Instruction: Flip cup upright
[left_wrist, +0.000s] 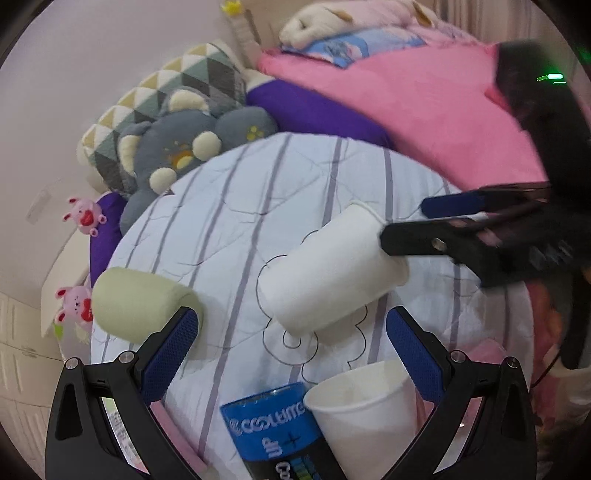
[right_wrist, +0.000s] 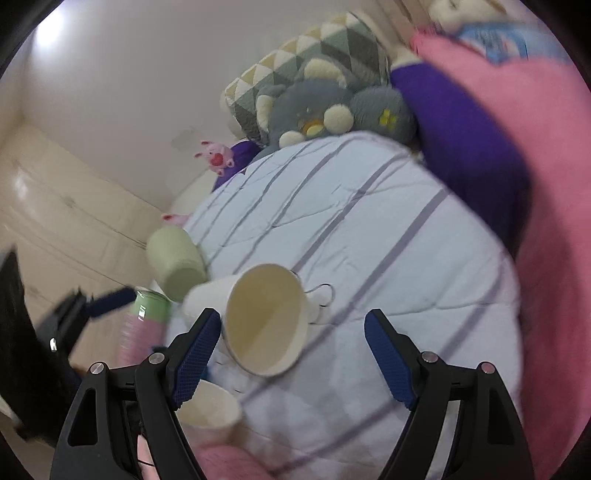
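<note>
A white paper cup (left_wrist: 328, 273) lies on its side on the striped quilt (left_wrist: 229, 229), mouth toward the right. In the right wrist view its open mouth (right_wrist: 264, 319) faces the camera. My left gripper (left_wrist: 291, 354) is open just in front of the cup's base. My right gripper (right_wrist: 291, 354) is open, with the cup's mouth between its fingers nearer the left pad (right_wrist: 194, 360). In the left wrist view the right gripper (left_wrist: 406, 225) reaches in from the right at the cup's rim, touching or almost touching it.
A second white cup (left_wrist: 365, 413) stands upright at the front next to a blue can (left_wrist: 273, 428). A pale green cup (left_wrist: 140, 306) lies on its side at the left. Plush toys (left_wrist: 192, 147) and pink and purple bedding (left_wrist: 424, 107) are behind.
</note>
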